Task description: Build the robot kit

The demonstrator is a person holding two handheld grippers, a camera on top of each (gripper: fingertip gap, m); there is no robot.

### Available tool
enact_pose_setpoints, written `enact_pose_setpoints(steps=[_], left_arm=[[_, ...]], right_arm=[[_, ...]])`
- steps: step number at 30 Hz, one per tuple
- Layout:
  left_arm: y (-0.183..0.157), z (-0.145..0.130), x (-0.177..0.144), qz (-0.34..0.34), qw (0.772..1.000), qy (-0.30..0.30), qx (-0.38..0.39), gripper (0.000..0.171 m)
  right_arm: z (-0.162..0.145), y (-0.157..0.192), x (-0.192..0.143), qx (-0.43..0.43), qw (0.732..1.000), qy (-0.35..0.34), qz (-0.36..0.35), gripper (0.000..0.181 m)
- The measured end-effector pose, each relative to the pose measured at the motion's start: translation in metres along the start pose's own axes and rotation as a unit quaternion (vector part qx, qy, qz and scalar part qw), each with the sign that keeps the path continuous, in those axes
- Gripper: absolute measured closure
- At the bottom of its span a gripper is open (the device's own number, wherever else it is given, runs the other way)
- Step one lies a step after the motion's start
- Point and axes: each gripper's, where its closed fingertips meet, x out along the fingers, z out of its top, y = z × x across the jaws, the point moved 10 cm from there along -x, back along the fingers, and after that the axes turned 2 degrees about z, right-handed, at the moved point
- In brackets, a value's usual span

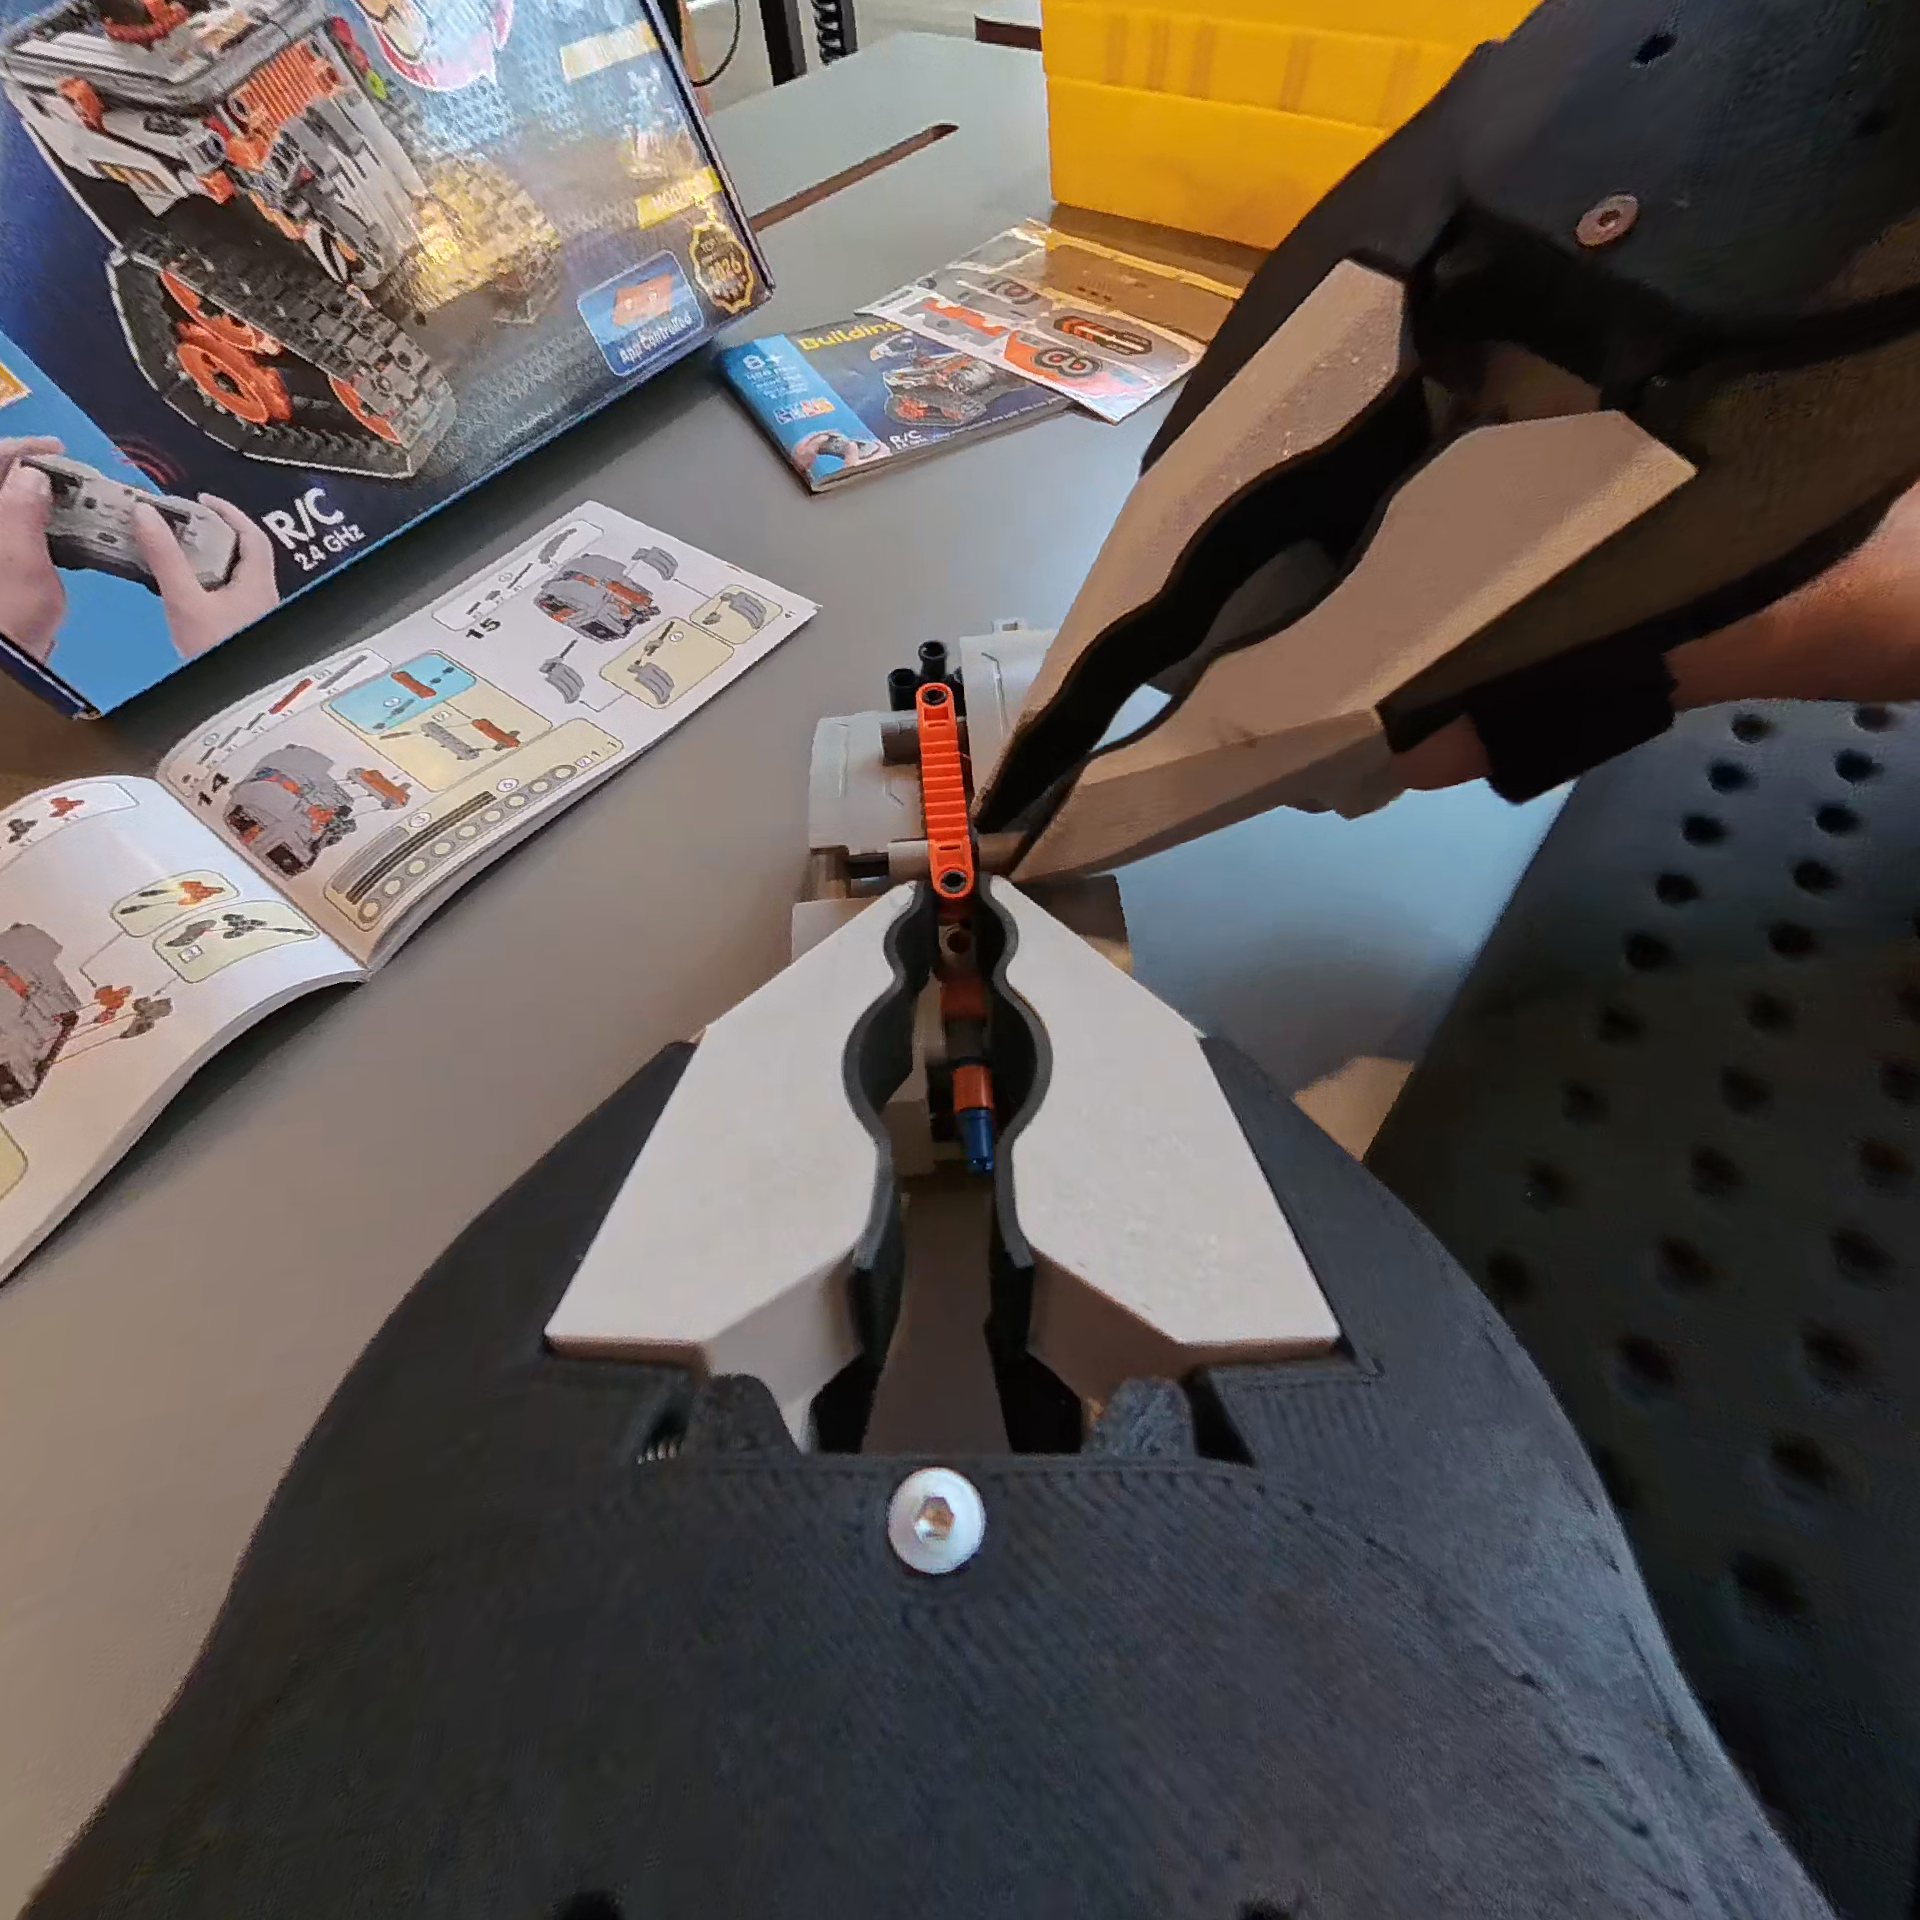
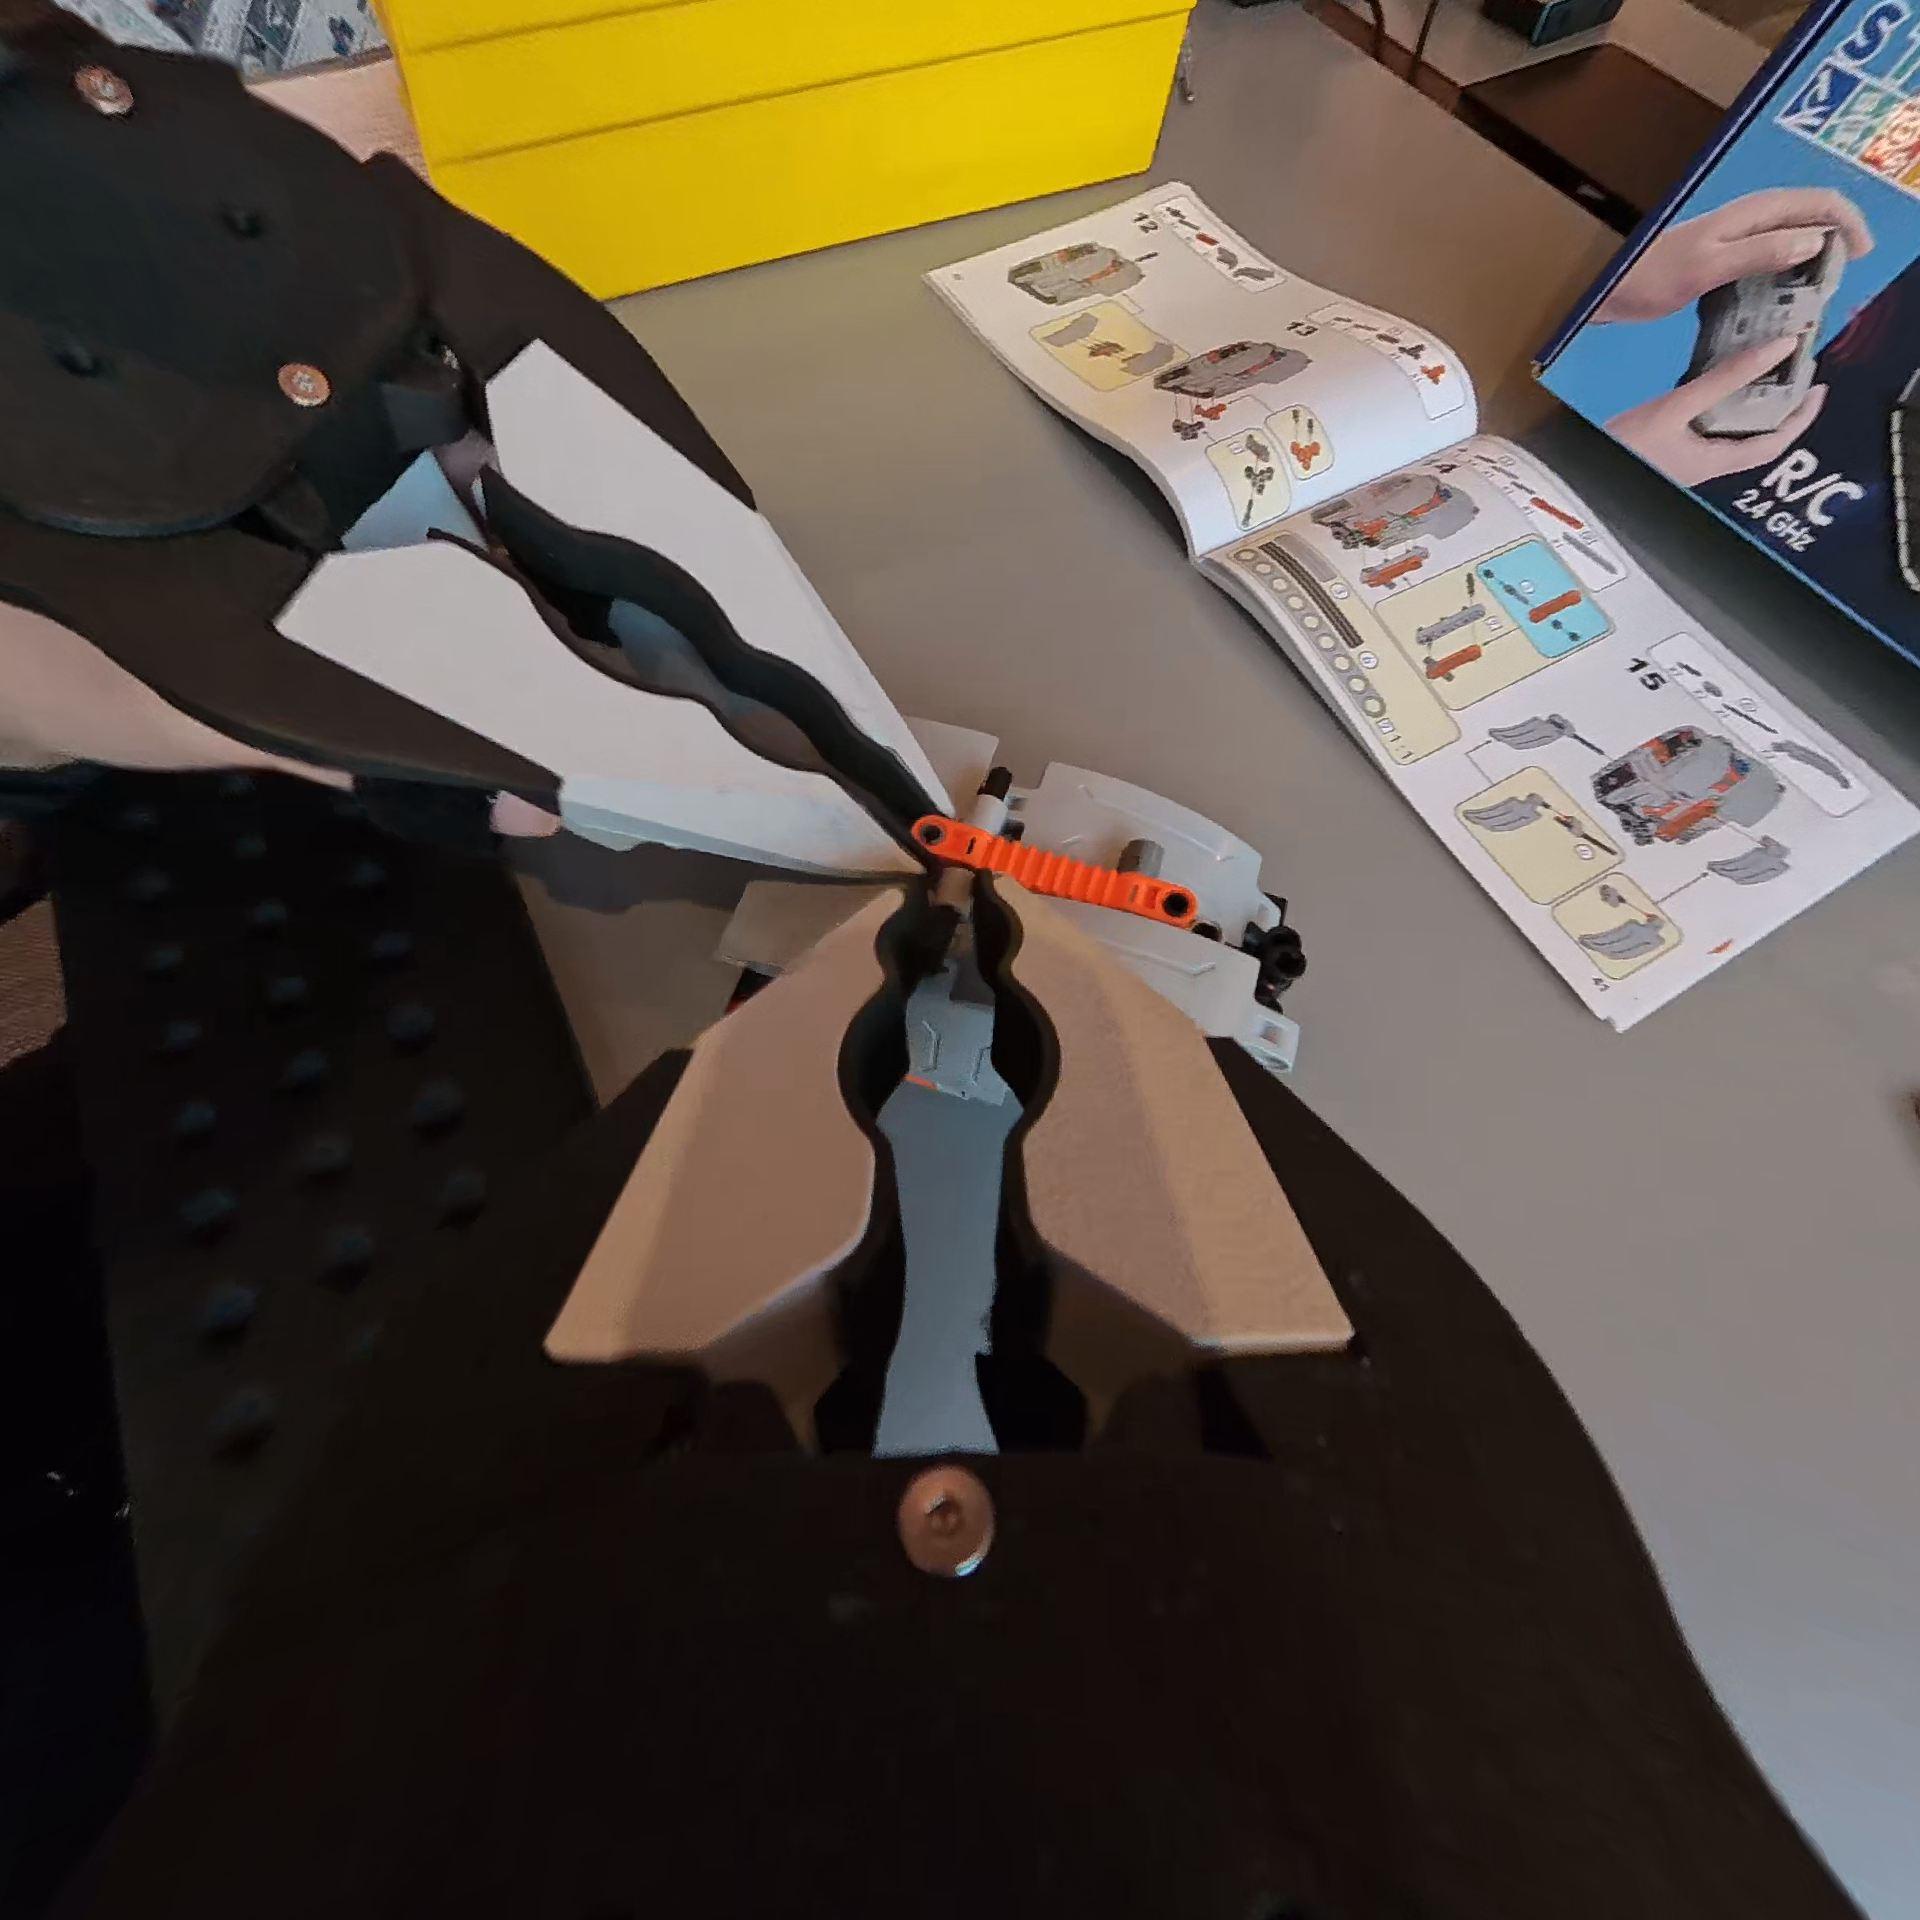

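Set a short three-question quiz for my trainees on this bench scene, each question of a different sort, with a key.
1. True or false: the right tongs pinch a pale peg on the grey model.
2. Which colour is the toothed beam gripped at one end by the left tongs? A blue, B orange, C green.
3. Fill the gap: the bin at the back of the table is ____.
Key: 1 true; 2 B; 3 yellow.
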Motion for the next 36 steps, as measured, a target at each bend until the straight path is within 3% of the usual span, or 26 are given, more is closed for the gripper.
enact_pose_setpoints(steps=[4, 9, 14, 15, 18, 20, 26, 30, 36], left_arm=[[0.01, 0.005, -0.01, -0.014, 0.998, 0.0, 0.058, 0.146], [0.023, 0.017, -0.006, -0.113, 0.978, -0.011, 0.177, 0.153], [0.033, 0.022, 0.015, -0.159, 0.953, 0.003, 0.258, 0.164], [0.034, 0.023, 0.016, -0.176, 0.951, 0.003, 0.255, 0.171], [0.039, 0.029, 0.019, -0.221, 0.953, 0.015, 0.206, 0.148], [0.041, 0.029, 0.019, -0.236, 0.954, 0.012, 0.187, 0.145], [0.032, 0.022, 0.019, -0.199, 0.95, 0.003, 0.242, 0.167], [0.036, 0.023, 0.018, -0.182, 0.958, 0.02, 0.22, 0.155], [0.036, 0.023, 0.017, -0.165, 0.963, 0.029, 0.209, 0.151]], right_arm=[[0.001, -0.001, -0.001, -0.048, 0.999, 0.014, 0.001, 0.174], [0.006, -0.012, -0.002, -0.132, 0.989, 0.046, 0.049, 0.173], [0.007, -0.028, -0.002, -0.126, 0.986, 0.045, 0.104, 0.174], [0.006, -0.028, -0.002, -0.121, 0.986, 0.039, 0.106, 0.174], [0.004, -0.026, 0.001, -0.107, 0.989, 0.013, 0.103, 0.167], [0.003, -0.024, 0.001, -0.104, 0.99, 0.002, 0.09, 0.167], [0.003, -0.018, 0.002, -0.135, 0.99, 0.013, 0.04, 0.173], [0.003, -0.013, 0.003, -0.133, 0.991, 0.019, 0.007, 0.173], [0.002, -0.006, 0.005, -0.135, 0.99, 0.016, -0.032, 0.173]])
